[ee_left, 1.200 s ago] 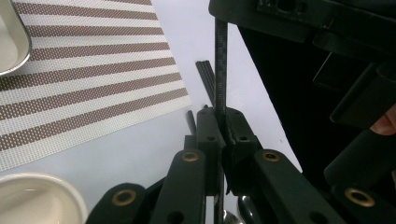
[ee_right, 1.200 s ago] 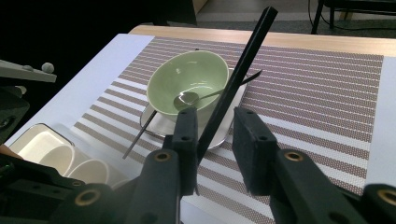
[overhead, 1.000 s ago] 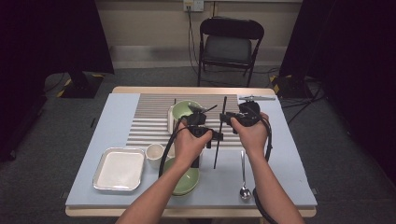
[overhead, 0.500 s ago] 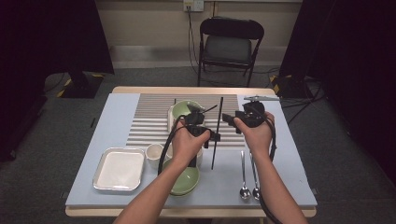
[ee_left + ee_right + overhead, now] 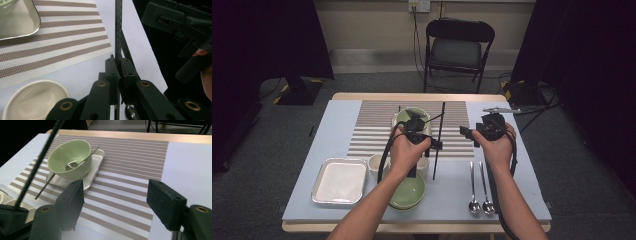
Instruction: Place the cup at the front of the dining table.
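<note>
A: Holding the black chopstick (image 5: 438,140) upright is our left gripper (image 5: 432,146); in the left gripper view the jaws are clamped tight on it near its lower end, and the stick (image 5: 118,30) runs straight up past them.

B: We see it in the high view too, a thin dark rod standing above the near edge of the striped placemat (image 5: 372,131), about midway between our two hands. In the right gripper view it crosses the left side as a slanted black line (image 5: 40,160).

A: And our right gripper (image 5: 469,134)?

B: Its jaws have just been opening. They stand wide apart now with nothing between them; in the right gripper view we look through the gap at the placemat (image 5: 130,170). It hovers just right of the chopstick, not touching it.

A: Beyond that, on the far part of the mat, we have a green bowl (image 5: 69,158) sitting in a small metal tray (image 5: 96,167), with a spoon (image 5: 75,164) resting inside the bowl.

B: Nearer to us, two spoons (image 5: 479,187) lie side by side on the pale blue counter (image 5: 337,120), right of centre. Under our left forearm sits a second green bowl (image 5: 409,192), with a white cup (image 5: 374,164) beside it and a larger metal tray (image 5: 339,181) at the near left.
</note>
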The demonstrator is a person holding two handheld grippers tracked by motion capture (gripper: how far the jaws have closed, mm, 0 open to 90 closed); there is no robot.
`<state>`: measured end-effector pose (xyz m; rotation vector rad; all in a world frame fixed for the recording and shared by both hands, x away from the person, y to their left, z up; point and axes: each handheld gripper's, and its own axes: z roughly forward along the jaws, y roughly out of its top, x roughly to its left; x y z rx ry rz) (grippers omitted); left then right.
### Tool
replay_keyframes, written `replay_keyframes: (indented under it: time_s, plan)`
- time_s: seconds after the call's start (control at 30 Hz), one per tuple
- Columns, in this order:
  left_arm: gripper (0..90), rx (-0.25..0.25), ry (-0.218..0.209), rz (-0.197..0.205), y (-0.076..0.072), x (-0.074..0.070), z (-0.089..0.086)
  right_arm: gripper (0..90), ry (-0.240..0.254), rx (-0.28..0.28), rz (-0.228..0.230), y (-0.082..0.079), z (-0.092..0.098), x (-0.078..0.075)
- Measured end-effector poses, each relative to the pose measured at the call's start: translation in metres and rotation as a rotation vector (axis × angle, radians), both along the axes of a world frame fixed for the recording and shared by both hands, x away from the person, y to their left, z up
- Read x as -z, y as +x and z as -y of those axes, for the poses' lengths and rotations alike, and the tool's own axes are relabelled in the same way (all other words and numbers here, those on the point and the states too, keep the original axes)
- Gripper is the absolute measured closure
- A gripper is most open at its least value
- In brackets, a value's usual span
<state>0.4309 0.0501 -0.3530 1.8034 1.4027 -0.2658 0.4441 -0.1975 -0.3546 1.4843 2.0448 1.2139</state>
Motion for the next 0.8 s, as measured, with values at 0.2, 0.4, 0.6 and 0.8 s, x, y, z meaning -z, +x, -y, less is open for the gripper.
replay_keyframes:
  time_s: [0.2, 0.4, 0.6, 0.8]
  plan:
    - [86.3, -0.005, 0.001, 0.0, 0.001, -0.002, -0.007, 27.6, -0.006, 0.019, -0.006, -0.002, 0.011, 0.006]
    - [86.3, -0.005, 0.011, 0.009, 0.001, -0.003, -0.014, 26.9, -0.011, 0.03, -0.017, -0.003, 0.019, 0.014]
    - [86.3, -0.023, 0.024, 0.01, 0.001, -0.005, -0.022, 26.6, -0.013, 0.037, -0.025, -0.003, 0.024, 0.019]
    - [86.3, -0.028, 0.023, 0.009, 0.002, -0.007, -0.03, 26.3, -0.013, 0.037, -0.035, -0.004, 0.027, 0.024]
